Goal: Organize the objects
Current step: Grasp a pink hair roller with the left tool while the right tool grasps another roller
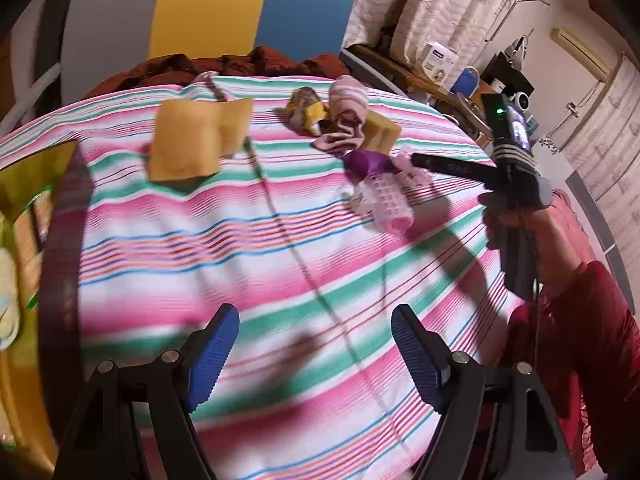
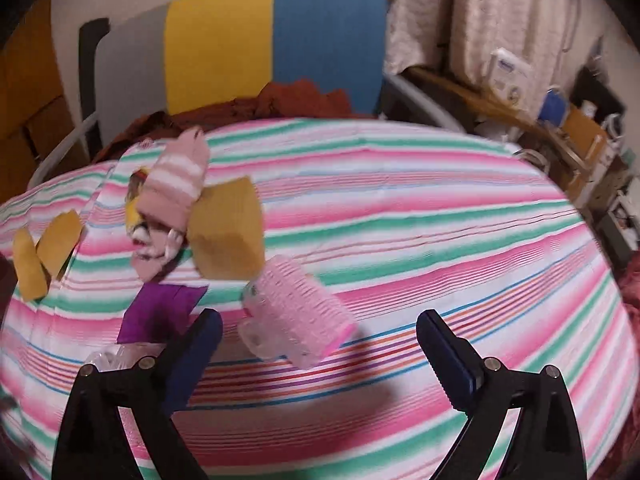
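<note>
Right gripper (image 2: 318, 344) hangs wide open and empty just short of the pink hair roller (image 2: 298, 312), which lies on the striped sheet (image 2: 440, 216) near the purple cloth (image 2: 160, 308). This looks like the approach to a pick. Left gripper (image 1: 316, 352) is spread open too, empty; next, the right jaws should straddle the roller and close.
</note>
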`<state>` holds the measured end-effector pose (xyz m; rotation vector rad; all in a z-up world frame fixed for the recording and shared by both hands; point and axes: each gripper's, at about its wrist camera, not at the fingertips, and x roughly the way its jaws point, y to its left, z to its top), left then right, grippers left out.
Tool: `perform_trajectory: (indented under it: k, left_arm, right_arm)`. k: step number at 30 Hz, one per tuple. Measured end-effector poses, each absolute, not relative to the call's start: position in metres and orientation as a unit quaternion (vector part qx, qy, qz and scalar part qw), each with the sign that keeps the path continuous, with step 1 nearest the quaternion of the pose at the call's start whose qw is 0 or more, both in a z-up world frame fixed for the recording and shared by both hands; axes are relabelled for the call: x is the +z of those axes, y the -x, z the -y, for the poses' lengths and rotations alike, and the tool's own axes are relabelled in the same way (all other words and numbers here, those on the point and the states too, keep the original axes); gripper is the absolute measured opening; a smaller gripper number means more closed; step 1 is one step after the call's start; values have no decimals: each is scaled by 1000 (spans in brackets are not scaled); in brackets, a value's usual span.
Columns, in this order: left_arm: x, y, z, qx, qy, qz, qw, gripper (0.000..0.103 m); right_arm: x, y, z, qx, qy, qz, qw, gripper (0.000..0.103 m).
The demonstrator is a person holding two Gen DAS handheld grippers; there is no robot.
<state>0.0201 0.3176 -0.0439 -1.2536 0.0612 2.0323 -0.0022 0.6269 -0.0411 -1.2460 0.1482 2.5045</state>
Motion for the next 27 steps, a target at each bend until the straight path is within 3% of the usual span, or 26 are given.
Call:
perform_trajectory:
  k: [6, 10, 15, 27]
  left_arm:
    - [-47, -9, -358, 778, 493, -17, 388, 80]
    - [-50, -6, -387, 774, 491, -27, 399, 80]
    - [-55, 2, -421, 776, 491, -36, 395, 81]
    - [-79, 25, -483, 782, 491, -84, 375, 79]
  right_arm:
    - [-54, 18, -629, 881, 449, -53, 143, 94]
    - [-67, 27, -625, 867, 480, -62, 118, 72]
    - [-67, 24, -627, 858, 492, -102, 106, 72]
    - [-61, 6, -656, 833, 504, -145, 178, 72]
